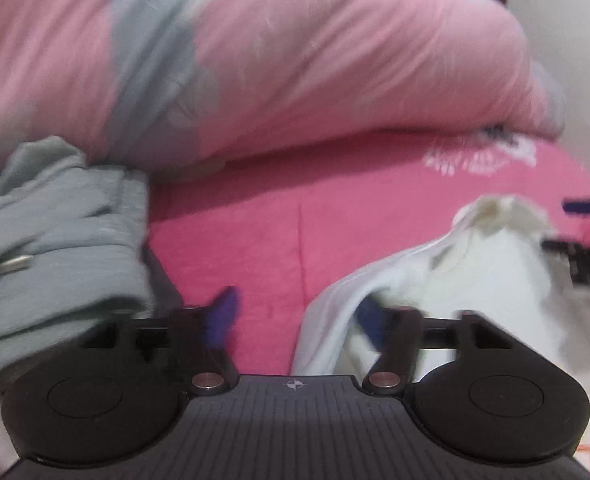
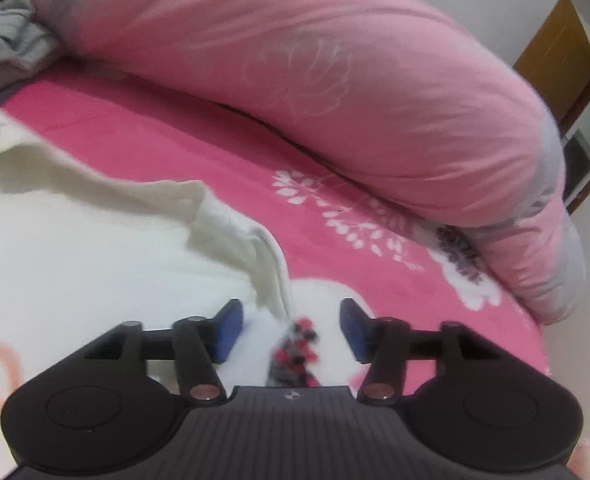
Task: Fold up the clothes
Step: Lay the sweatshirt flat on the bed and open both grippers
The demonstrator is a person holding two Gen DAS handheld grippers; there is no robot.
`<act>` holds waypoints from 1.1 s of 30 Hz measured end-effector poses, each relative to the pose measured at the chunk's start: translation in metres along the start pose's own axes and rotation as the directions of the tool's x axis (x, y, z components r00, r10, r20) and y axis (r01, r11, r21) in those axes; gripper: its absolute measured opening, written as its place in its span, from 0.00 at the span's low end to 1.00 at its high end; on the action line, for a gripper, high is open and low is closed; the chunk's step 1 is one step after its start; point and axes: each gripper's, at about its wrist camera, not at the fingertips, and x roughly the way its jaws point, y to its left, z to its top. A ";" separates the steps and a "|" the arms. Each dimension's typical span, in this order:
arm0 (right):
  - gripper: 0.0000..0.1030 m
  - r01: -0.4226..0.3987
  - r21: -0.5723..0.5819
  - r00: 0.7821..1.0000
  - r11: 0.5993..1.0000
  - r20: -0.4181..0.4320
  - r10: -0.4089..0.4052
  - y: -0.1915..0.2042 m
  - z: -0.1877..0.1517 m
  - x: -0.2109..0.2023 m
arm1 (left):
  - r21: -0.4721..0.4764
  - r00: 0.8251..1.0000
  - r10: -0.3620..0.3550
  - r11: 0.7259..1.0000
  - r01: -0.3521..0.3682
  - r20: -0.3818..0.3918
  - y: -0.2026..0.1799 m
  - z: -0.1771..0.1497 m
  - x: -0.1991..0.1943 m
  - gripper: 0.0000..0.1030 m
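Lying rumpled on the bed point(image 2: 183, 148), white garment point(image 2: 75, 248): soft, light, draping; best pinched at its edge. Both tongs, left point(image 1: 295, 320) and right point(image 2: 291, 330), gaping, pinching nothing.

My bed point(image 2: 143, 136) wears a bright pink sheet with white leaf prints. On it lie a white garment point(image 2: 75, 248), a grey pile of clothes point(image 1: 55, 236), and a rolled pink quilt point(image 2: 335, 80) behind.
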 end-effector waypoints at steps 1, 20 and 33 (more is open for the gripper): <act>0.61 -0.007 -0.001 1.000 1.000 -0.010 0.007 -0.004 -0.002 -0.009 | -0.018 1.000 -0.011 1.000 0.011 0.007 0.002 0.003 -0.010 0.78; 0.50 -0.592 0.467 0.798 0.657 0.224 0.559 0.009 -0.083 -0.272 | 0.027 0.979 -0.031 0.999 0.027 0.203 0.016 -0.103 -0.325 0.88; 0.34 -0.661 0.595 0.698 0.458 0.263 0.666 0.121 -0.148 -0.278 | -0.284 0.994 -0.102 0.955 0.088 -0.036 0.028 -0.293 -0.302 0.62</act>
